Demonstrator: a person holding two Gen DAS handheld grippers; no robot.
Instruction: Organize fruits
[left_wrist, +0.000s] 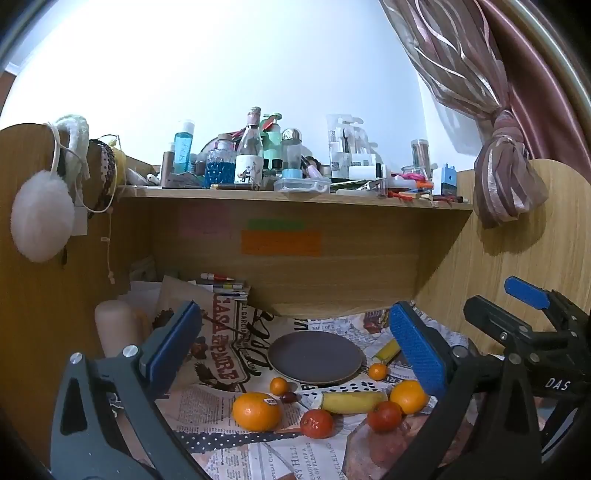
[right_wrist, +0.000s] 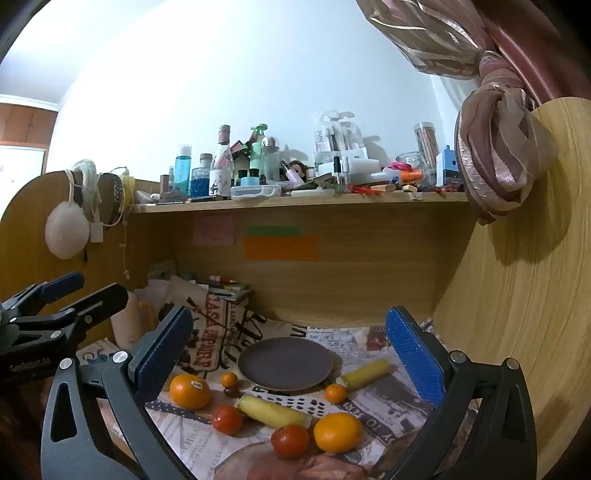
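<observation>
Both grippers, left (left_wrist: 295, 343) and right (right_wrist: 290, 350), jaws wide, empty. Risk: round oranges (right_wrist: 190, 391) roll off plate (right_wrist: 286, 363) when released.

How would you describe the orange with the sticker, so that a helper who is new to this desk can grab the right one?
Start at the round dark plate on the newspaper-covered desk. Look to its near left, past the tiny orange fruit: there sits the large round orange with the sticker. The other large orange, near right of the plate, shows no such label.
</observation>
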